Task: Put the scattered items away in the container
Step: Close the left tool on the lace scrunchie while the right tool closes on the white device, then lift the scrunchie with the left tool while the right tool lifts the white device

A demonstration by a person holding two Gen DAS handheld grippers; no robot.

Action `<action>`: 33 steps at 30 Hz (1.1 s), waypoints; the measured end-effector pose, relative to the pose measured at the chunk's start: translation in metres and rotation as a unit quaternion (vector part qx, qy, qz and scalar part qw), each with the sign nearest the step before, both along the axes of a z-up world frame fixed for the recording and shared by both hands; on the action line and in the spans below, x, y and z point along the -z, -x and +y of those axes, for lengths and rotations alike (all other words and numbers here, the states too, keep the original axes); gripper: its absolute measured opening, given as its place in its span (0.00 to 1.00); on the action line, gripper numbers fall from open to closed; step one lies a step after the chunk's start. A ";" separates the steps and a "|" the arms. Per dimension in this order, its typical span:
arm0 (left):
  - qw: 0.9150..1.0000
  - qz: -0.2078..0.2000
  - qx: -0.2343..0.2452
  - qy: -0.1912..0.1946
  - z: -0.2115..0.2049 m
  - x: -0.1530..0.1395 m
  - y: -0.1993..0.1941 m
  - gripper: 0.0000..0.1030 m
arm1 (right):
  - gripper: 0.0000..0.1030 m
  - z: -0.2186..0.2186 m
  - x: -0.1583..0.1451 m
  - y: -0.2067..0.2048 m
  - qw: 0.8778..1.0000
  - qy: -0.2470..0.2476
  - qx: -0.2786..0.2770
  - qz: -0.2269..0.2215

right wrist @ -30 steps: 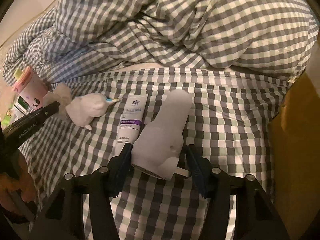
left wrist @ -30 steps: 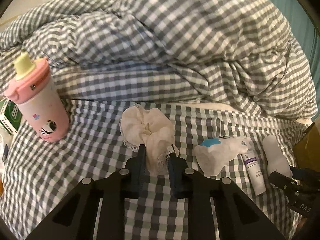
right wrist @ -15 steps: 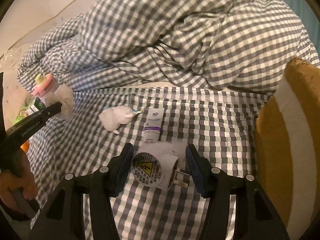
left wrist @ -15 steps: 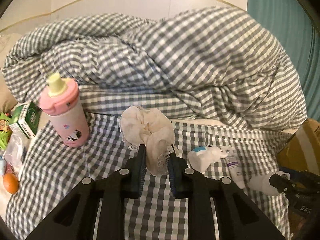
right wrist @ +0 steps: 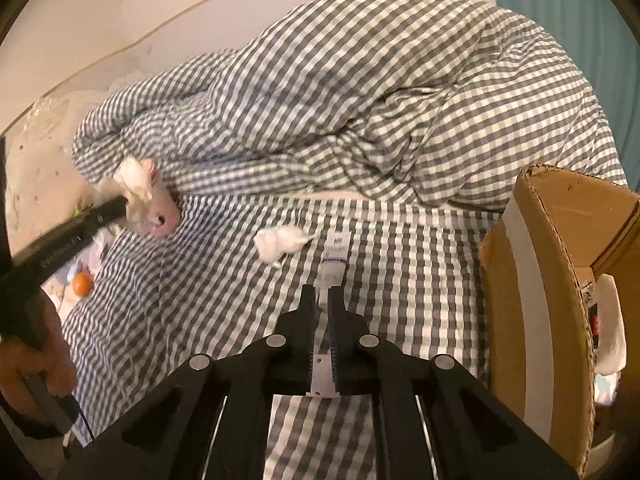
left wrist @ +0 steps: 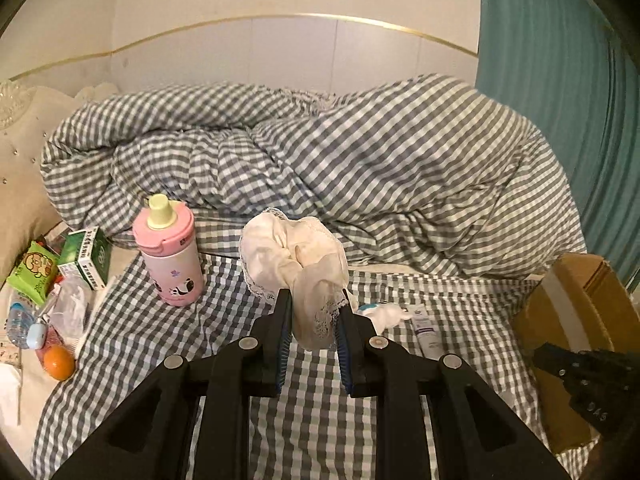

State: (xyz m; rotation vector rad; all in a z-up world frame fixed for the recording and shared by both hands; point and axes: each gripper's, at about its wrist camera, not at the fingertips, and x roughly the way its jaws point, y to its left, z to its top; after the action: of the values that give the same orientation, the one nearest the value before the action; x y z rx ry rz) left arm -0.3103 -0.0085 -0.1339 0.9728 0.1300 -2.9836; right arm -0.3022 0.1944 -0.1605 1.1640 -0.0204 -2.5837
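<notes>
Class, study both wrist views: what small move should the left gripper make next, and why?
Probably swing the left gripper rightward toward the cardboard box. Its fingers are shut on the cream lace cloth, which hangs clear of the checked sheet, while the open box stands far to the right, not yet under the cloth.

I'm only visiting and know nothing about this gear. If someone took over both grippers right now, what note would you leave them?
Left gripper: shut on the cream lacy cloth, lifted off the bed.
Right gripper: jaws have just been closing; shut, nothing held.
Done: one white item lies in the cardboard box.
Left: put the cloth in the box, then the tube, the white wad and the upright pink bottle, all on the checked sheet.
</notes>
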 end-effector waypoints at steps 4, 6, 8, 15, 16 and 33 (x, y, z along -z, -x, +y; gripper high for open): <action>1.000 0.002 0.000 -0.001 -0.001 -0.005 -0.016 0.20 | 0.12 0.009 0.009 -0.015 1.000 0.006 0.007 -0.007; 1.000 0.003 0.000 -0.003 -0.002 -0.006 -0.022 0.20 | 0.33 0.010 0.019 -0.020 1.000 0.007 0.002 -0.024; 1.000 0.003 -0.002 -0.002 -0.002 -0.005 -0.028 0.20 | 0.52 0.010 0.030 -0.025 0.999 0.003 -0.004 -0.038; 1.000 -0.008 -0.001 -0.001 -0.003 0.006 -0.035 0.20 | 0.53 0.001 0.074 -0.029 0.996 -0.015 -0.010 -0.087; 1.000 -0.009 -0.001 -0.001 -0.003 0.007 -0.035 0.20 | 0.56 0.000 0.079 -0.027 0.995 -0.019 -0.009 -0.093; 0.999 -0.038 0.003 0.000 -0.002 0.039 -0.013 0.20 | 0.98 0.001 0.112 0.013 0.990 -0.105 0.035 -0.086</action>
State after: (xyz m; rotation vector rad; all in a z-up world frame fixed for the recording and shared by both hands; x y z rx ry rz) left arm -0.2976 -0.0103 -0.1728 1.0878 0.1270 -2.9463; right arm -0.3156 0.1954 -0.2726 1.4829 0.1795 -2.5879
